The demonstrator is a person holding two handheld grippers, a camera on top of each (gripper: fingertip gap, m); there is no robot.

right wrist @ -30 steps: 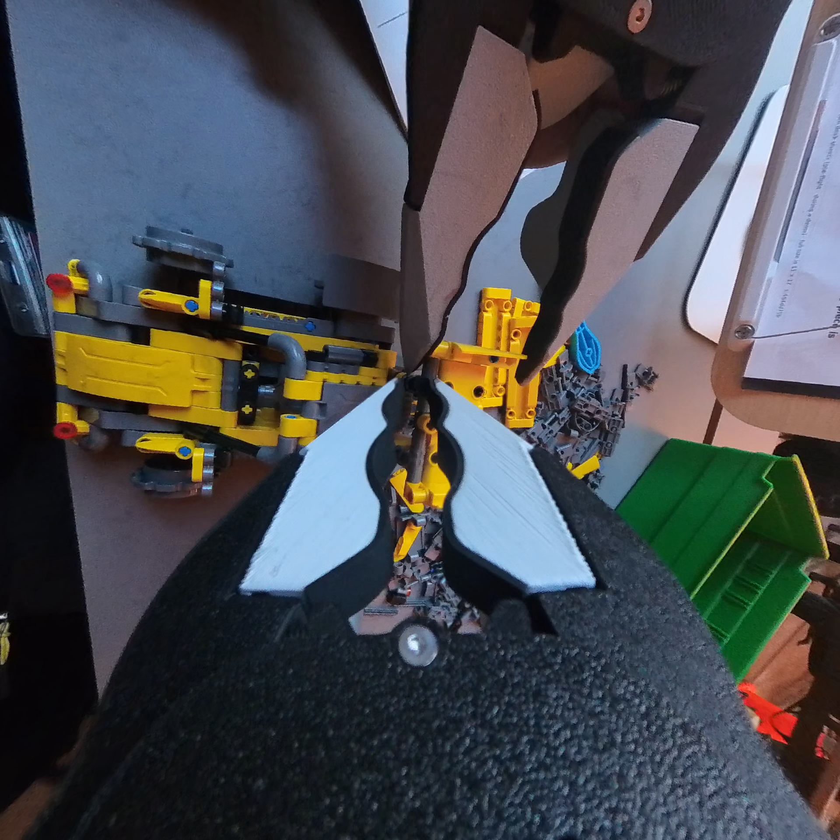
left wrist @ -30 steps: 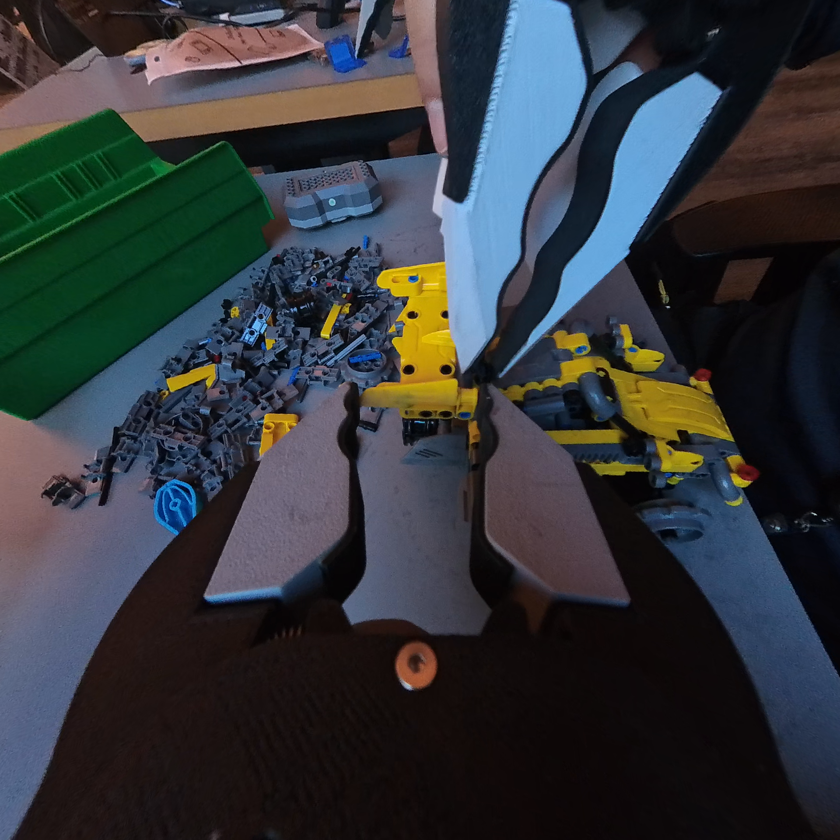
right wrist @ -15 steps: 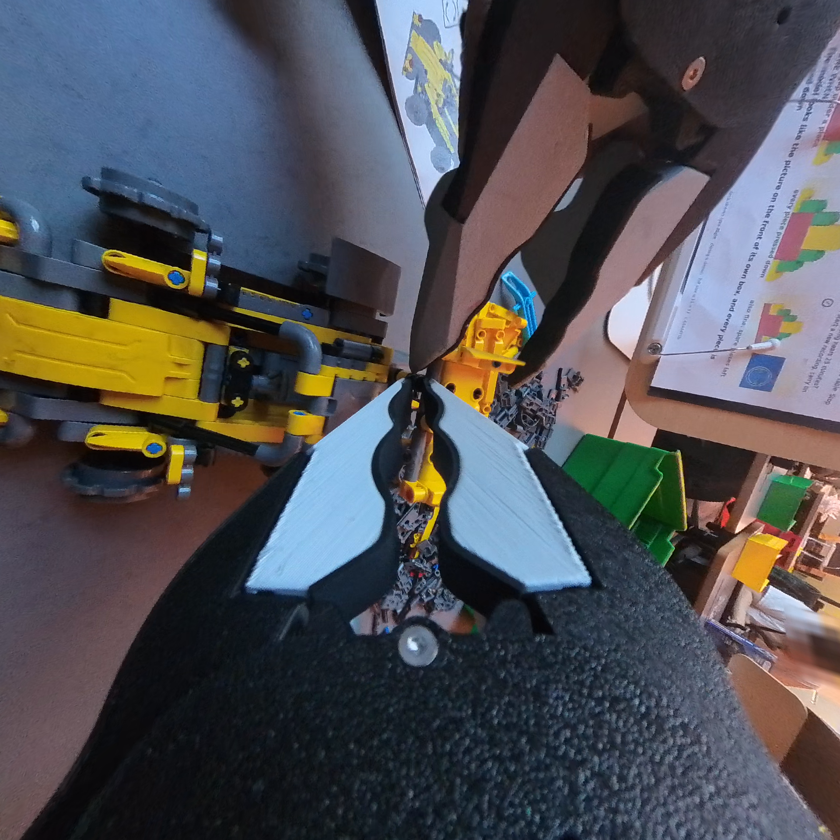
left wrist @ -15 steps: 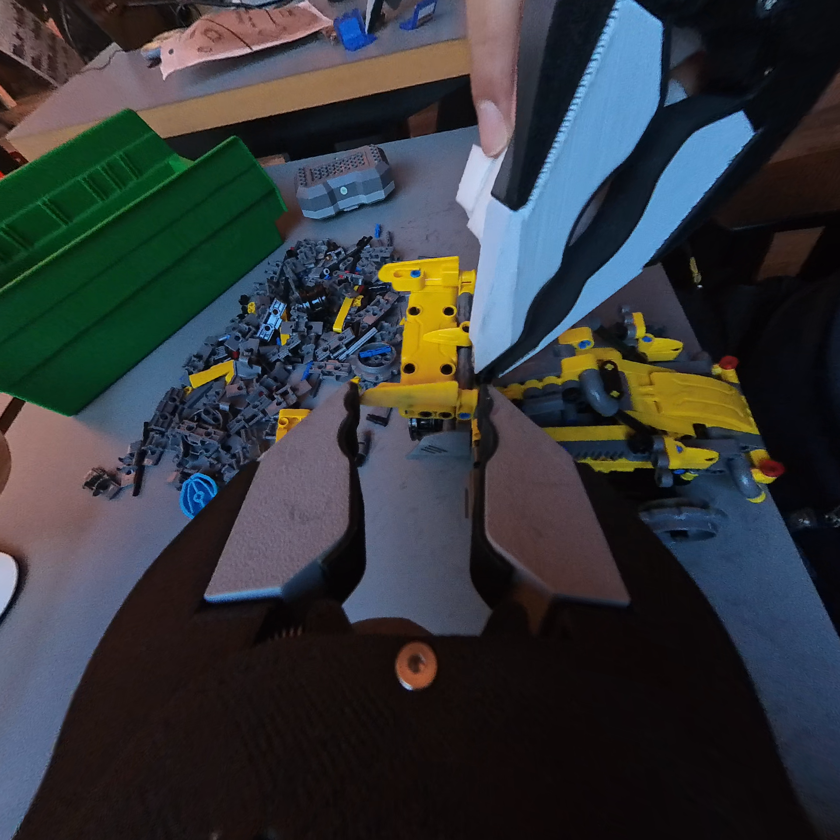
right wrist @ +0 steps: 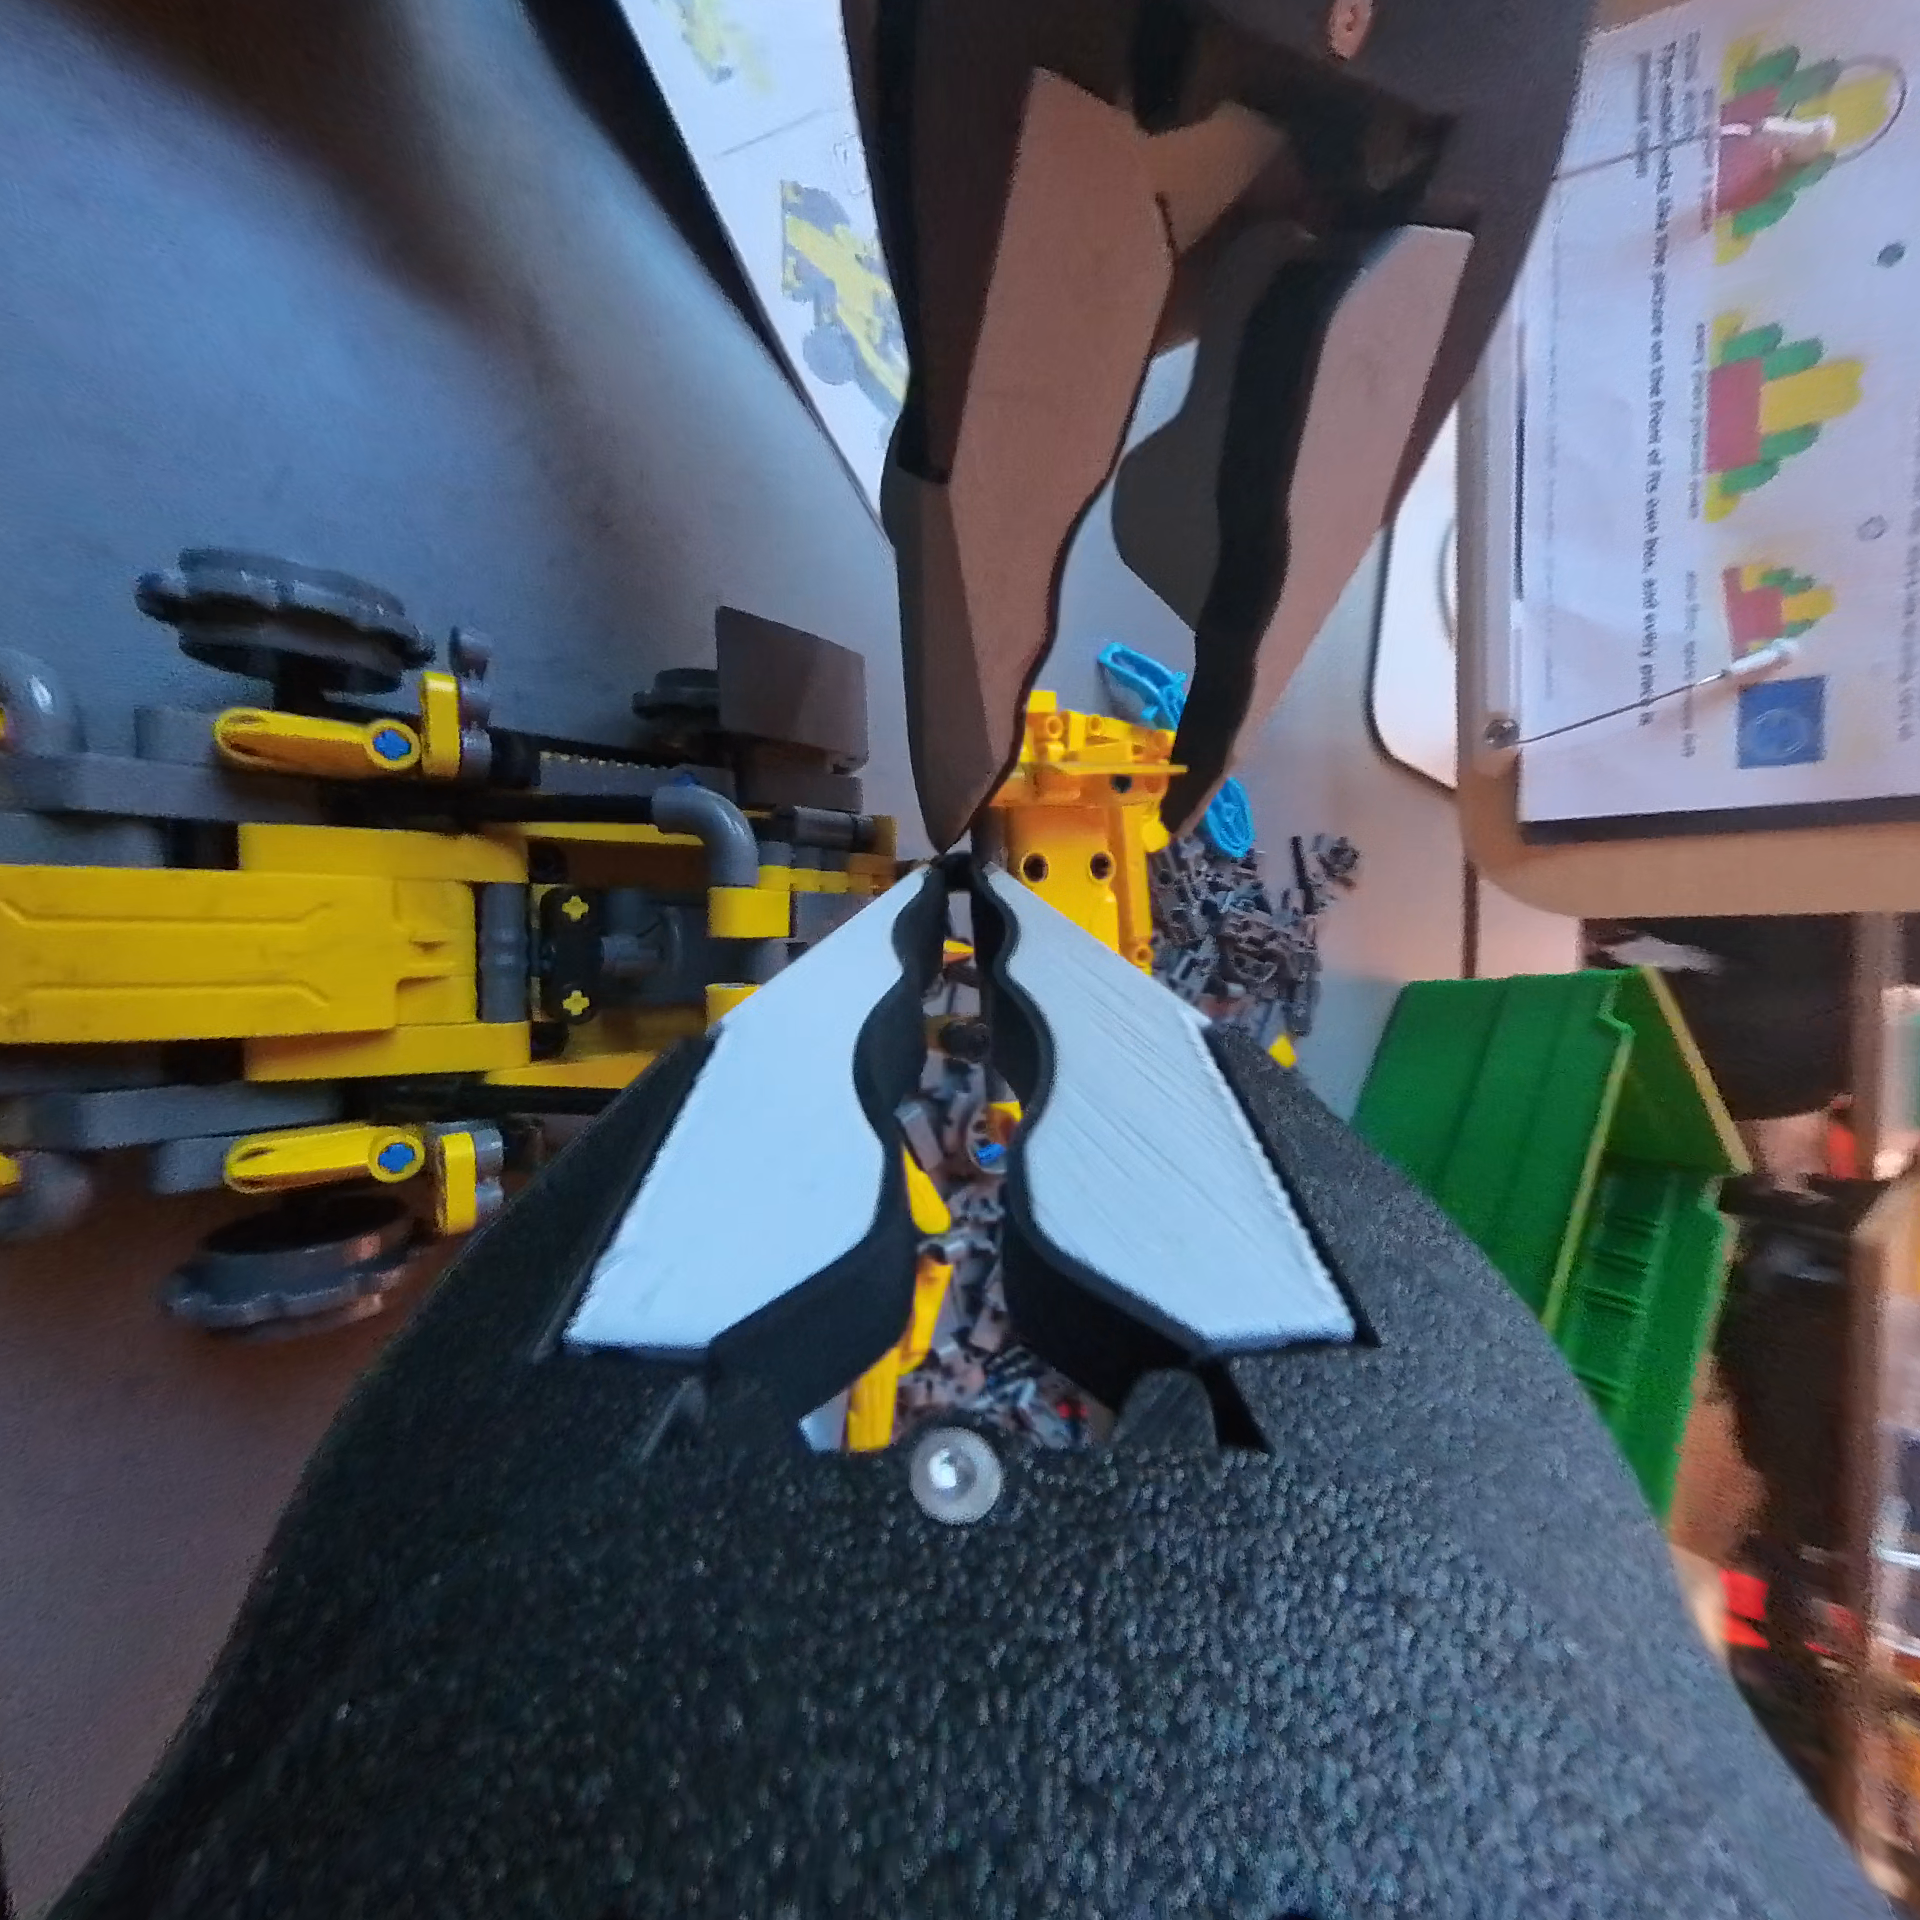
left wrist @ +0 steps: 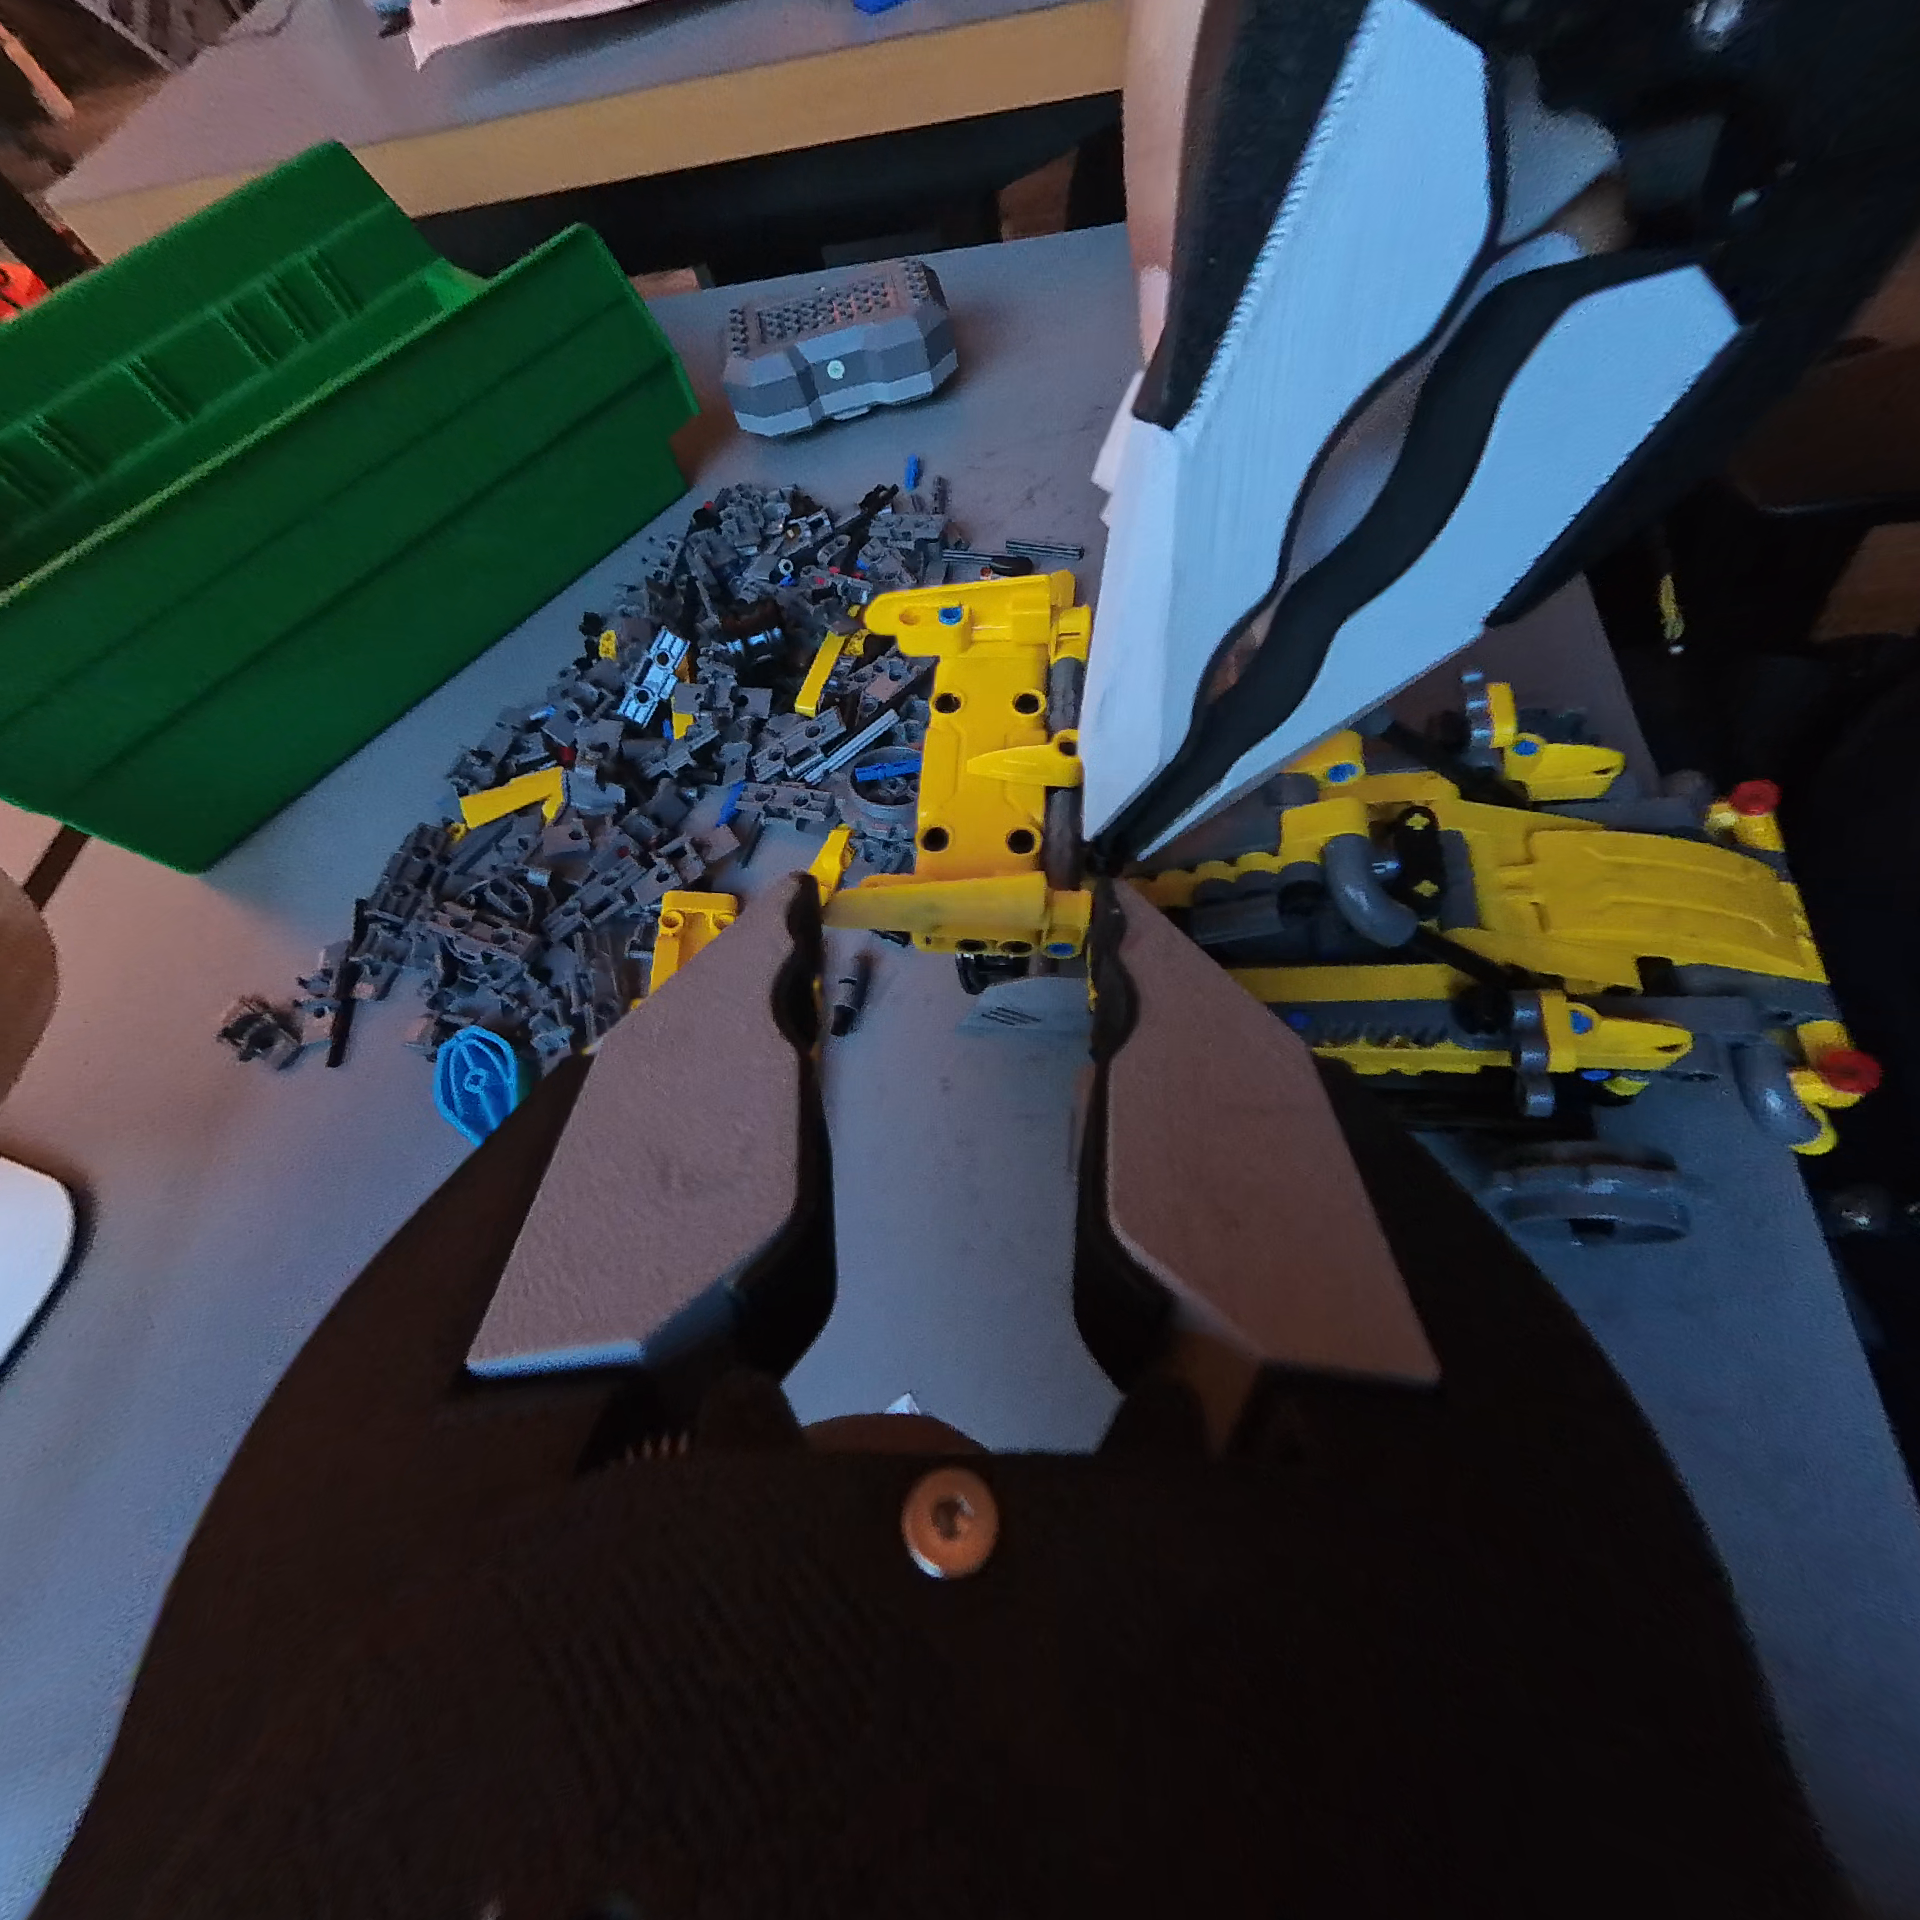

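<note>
My left gripper (left wrist: 954, 899), with tan fingers, is shut across the near end of a yellow panel assembly (left wrist: 977, 758) and holds it over the table. My right gripper (right wrist: 956, 868), with white fingers and black pads, comes in from above right (left wrist: 1101, 857). Its tips are shut on a thin grey axle (left wrist: 1062, 727) along the assembly's right edge, right beside my left gripper's right fingertip. In the right wrist view the left gripper (right wrist: 1065, 826) points down onto the yellow assembly (right wrist: 1070, 894). A yellow vehicle model (left wrist: 1507, 914) lies on its side just to the right (right wrist: 312, 956).
A pile of small grey, yellow and blue parts (left wrist: 623, 810) lies left of the assembly. Behind it are a green bin (left wrist: 291, 499) and a grey battery box (left wrist: 836, 348). A loose grey wheel rim (left wrist: 1590, 1205) lies near the table's right edge. A board with printed sheets (right wrist: 1714, 416) stands beyond.
The right gripper has tilted, so its view has swung toward the board and green bin, and its tips have drawn closer together. The left gripper still holds the yellow assembly and has shifted only slightly.
</note>
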